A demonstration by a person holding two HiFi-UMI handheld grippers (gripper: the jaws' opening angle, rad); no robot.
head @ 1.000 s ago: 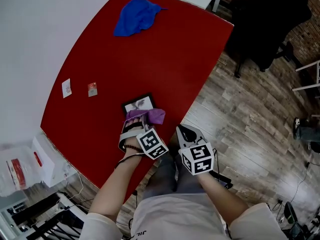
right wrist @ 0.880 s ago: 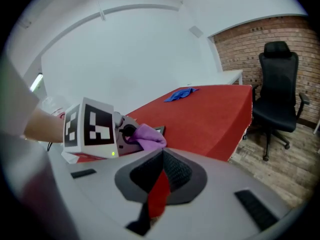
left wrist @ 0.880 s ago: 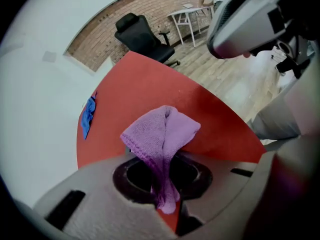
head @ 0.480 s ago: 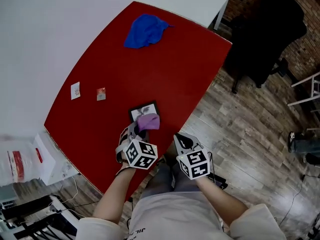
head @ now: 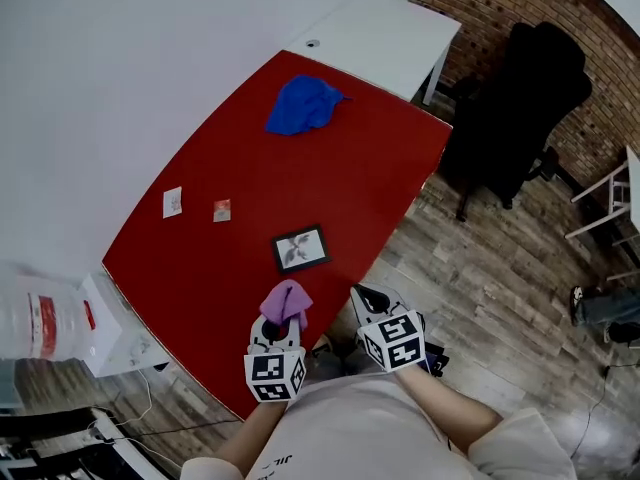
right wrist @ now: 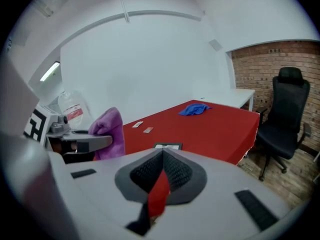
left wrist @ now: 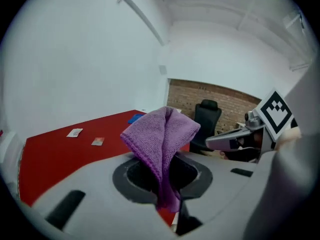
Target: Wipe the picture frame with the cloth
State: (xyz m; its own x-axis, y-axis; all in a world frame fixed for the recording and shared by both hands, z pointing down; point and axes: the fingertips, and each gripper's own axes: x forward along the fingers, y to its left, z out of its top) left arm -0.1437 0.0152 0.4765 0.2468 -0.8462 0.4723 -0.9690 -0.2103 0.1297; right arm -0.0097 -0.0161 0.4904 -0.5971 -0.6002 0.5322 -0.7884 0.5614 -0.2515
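No readable text, black square-pattern markers on left cube [head: 275, 376] and right cube [head: 392, 340], red label [head: 38, 325] on bag [head: 12, 303] illegible

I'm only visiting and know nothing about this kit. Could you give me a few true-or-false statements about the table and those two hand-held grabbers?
1. The left gripper is clamped on a purple cloth. True.
2. The purple cloth is lying on the picture frame. False: it is held up in the gripper, apart from the frame and nearer the person.
3. A blue cloth lies towards the far end of the red table. True.
4. The right gripper holds the picture frame. False: its jaws are together on nothing, and the frame lies flat on the table.
5. The small cards are stacked on the frame. False: they lie on the table, to its left.
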